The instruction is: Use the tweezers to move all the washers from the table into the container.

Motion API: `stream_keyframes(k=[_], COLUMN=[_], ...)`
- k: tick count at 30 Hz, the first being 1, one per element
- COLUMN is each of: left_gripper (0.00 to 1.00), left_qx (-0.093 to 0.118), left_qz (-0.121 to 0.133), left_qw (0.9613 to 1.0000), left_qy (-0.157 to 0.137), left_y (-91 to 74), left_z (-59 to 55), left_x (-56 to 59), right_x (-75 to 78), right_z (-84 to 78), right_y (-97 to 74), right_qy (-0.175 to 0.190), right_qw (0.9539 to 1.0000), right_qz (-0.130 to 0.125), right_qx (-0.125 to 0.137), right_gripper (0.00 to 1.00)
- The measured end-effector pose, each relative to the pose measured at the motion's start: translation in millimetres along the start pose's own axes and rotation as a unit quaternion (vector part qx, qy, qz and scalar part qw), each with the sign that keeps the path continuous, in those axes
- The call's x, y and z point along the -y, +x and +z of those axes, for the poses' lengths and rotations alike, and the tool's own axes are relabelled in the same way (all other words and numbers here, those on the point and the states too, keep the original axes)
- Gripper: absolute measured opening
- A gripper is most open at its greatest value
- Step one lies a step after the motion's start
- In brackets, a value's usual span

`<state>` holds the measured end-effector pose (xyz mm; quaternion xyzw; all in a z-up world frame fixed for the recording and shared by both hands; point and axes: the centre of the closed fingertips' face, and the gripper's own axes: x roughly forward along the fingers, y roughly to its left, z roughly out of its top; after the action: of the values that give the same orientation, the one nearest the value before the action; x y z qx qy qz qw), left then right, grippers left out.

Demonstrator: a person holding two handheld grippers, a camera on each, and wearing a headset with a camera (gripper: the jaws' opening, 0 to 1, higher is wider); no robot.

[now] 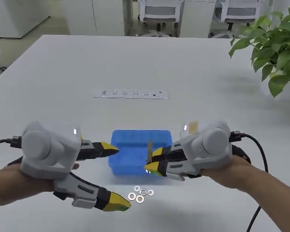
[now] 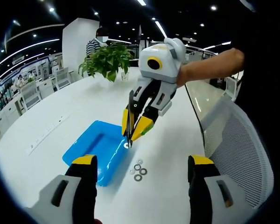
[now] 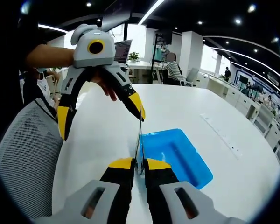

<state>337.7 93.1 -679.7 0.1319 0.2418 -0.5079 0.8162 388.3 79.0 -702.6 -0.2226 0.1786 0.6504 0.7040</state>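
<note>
Washers (image 1: 140, 194), small silvery rings, lie clustered on the white table (image 1: 63, 72) just beside the blue container (image 1: 121, 164), with a plant (image 1: 275, 48) at the far corner. My left gripper (image 1: 117, 176) is spread wide and empty. My right gripper (image 1: 151, 162) pinches the tweezers (image 1: 149, 151). The left gripper view puts their tips at the container's rim.

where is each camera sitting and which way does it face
Head view: on the person's head, looking forward and down at the blue container and washers; left hand, right hand, open left claw and right claw show.
Left gripper view: rides the left claw, facing the right claw and its tweezers; own jaws rise at bottom.
Right gripper view: rides the right claw, facing the left claw; own jaws clamp the tweezers.
Shared: the gripper views face each other; all three show the container.
</note>
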Motion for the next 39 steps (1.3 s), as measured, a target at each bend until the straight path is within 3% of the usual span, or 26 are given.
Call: stream_keyframes(k=[10, 17, 31, 39], left_gripper=[0.93, 0.99, 0.99, 0.95], left_qx=[0.001, 0.01, 0.016, 0.021], left_qz=[0.007, 0.02, 0.018, 0.026], left_qw=[1.0, 0.9997, 0.9997, 0.9994], left_qy=[-0.005, -0.005, -0.01, -0.012], left_y=[-4.5, -6.8, -0.4, 0.7], left_z=[-3.2, 0.2, 4.1, 8.3], left_x=[-6.2, -17.1, -29.6, -44.1], right_x=[18.1, 33.0, 49.1, 54.7], right_z=[7.4, 9.6, 0.5, -6.8], right_y=[6.9, 12.5, 30.5, 43.8], right_qy=[-0.011, -0.009, -0.003, 0.003], right_qw=[0.9999, 0.9999, 0.9999, 0.9999], right_qz=[0.003, 0.001, 0.004, 0.012], right_qx=[0.007, 0.013, 0.013, 0.01], right_gripper=[0.1, 0.1, 0.11, 0.11])
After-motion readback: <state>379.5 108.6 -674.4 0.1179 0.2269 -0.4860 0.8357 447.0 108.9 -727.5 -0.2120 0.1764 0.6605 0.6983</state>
